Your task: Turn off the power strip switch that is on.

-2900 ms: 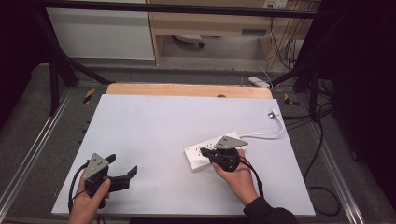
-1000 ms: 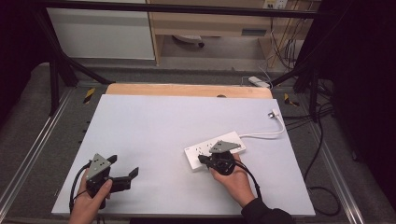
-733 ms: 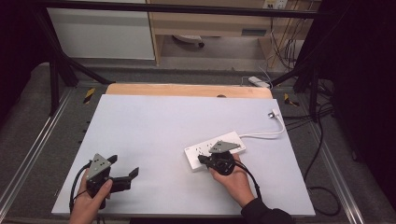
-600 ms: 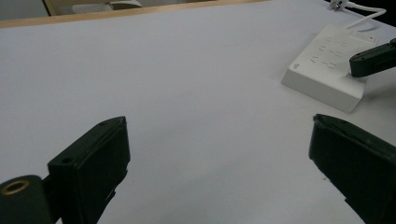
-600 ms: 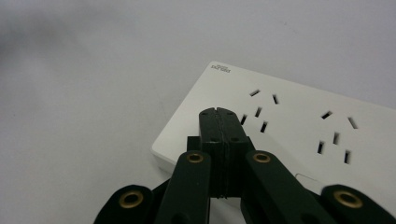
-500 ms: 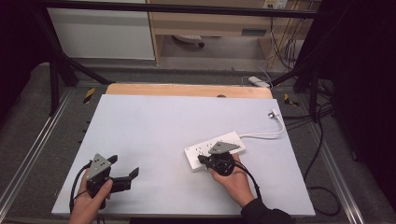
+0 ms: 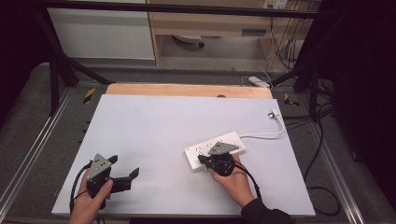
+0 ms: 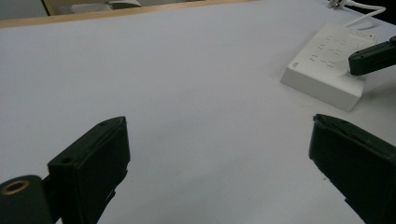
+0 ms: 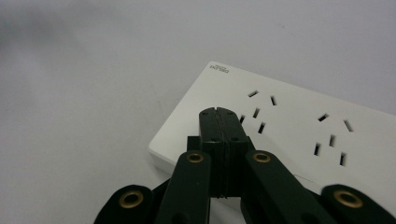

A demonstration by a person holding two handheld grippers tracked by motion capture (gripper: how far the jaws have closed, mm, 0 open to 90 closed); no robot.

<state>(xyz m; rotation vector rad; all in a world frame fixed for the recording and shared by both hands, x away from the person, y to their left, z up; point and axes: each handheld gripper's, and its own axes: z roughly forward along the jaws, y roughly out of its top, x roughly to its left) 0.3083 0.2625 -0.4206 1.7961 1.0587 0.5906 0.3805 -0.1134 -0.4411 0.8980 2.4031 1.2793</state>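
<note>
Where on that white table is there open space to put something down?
The whole far half of the table, up to the wooden edge, is bare, as is the middle between the left gripper and the power strip. The right gripper crowds the strip.

One flat white plastic power strip [image 7: 215, 149] with one white cord [image 7: 264, 134] — two black handheld grippers — left [image 7: 122, 178], right [image 7: 201, 159].

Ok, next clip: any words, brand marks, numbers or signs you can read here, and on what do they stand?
Small grey print on the near corner of the white power strip: too small and blurred to read in the right gripper view.
A small mark at the strip's corner in the left gripper view: also unreadable.
Yellow-and-black striped markers by the table frame: stripes, no text.
No other text is legible.
</note>
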